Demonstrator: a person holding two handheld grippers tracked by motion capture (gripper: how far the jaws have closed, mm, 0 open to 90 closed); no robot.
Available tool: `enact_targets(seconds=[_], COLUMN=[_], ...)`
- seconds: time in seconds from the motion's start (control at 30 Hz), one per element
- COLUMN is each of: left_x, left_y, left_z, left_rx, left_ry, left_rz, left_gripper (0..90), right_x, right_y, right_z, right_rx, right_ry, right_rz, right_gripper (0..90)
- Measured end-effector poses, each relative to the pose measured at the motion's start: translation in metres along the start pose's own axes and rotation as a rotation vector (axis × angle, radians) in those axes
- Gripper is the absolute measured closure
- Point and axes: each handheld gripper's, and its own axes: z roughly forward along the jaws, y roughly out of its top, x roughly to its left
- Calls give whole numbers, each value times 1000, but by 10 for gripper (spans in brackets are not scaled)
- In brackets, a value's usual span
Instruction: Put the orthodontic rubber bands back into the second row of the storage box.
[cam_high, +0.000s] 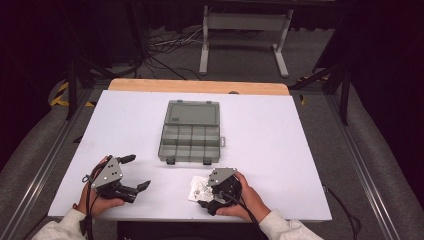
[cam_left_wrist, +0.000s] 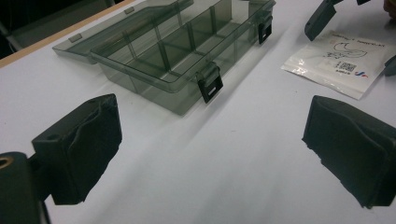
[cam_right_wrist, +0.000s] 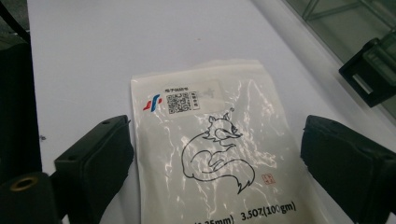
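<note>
Alignment between the right gripper (cam_right_wrist: 215, 154) and the plastic pouch (cam_right_wrist: 219, 154) governs the coming move: in the right gripper view the pouch lies flat on the white worktop (cam_right_wrist: 93, 60), directly between the two black fingers (cam_right_wrist: 95, 161), with its long axis running away from the camera, parallel to the fingers and crosswise to their closing direction. The fingers are spread wide and grasp nothing; both stand outside the long edges of the pouch, one on each side. The right hand (cam_high: 247, 197) is clearly the nearer one, held low at the near edge of the worktop with the gripper tipped down over the pouch. The left gripper (cam_high: 136, 172) rests well apart to the left, its fingers likewise released and empty, pointing toward the open compartment box (cam_high: 191, 132). That box sits at mid-worktop, lid folded back, latches facing the person. A likely next step is lowering the right fingers and closing across the pouch width.
</note>
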Motion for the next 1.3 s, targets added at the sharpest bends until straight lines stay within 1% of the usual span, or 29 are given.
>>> enact_targets(seconds=[0.03, 0.13, 0.23, 0.43, 0.57, 0.63, 0.67, 0.73, 0.83, 0.97, 1.03, 1.13, 1.3], left_x=[0, 0, -1, -1, -1, -1, -1, -1, -1, 0, 0, 0, 1], left_y=[0, 0, 0, 0, 0, 0, 0, 0, 0, 0, 0, 0, 0], left_z=[0, -1, 0, 1, 1, 1, 1, 1, 1, 0, 1, 0, 0], left_rx=[1, 3, 8, 10, 10, 11, 10, 9, 7, 3, 3, 1, -1], left_ry=[1, 1, 0, -4, -5, -5, -6, -6, -6, -6, -7, -7, -10], left_rz=[0, 1, -1, 1, 3, 3, 1, 0, -2, -6, -6, -5, -6], left_gripper=[49, 50, 52, 53, 55, 55, 54, 55, 54, 54, 54, 54, 52], right_x=[-2, -3, -3, -2, -3, -4, -4, -5, -7, -6, -7, -9, -10], right_y=[0, 0, 1, 1, 1, 1, 0, 0, -1, -1, -1, -2, 0], right_z=[1, 1, -1, -5, -7, -8, -8, -8, -9, -10, -11, -12, -18], right_rx=[2, 8, 10, 3, -6, -10, -13, -18, -29, -33, -39, -50, -89], right_ry=[15, 20, 23, 36, 40, 36, 35, 32, 26, 19, 21, 10, -5], right_rz=[13, 9, 6, -6, -8, -5, -6, -4, -15, -25, -24, -21, -12], right_gripper=[92, 96, 164, 346, 500, 580, 637, 698, 788, 819, 832, 842, 848])
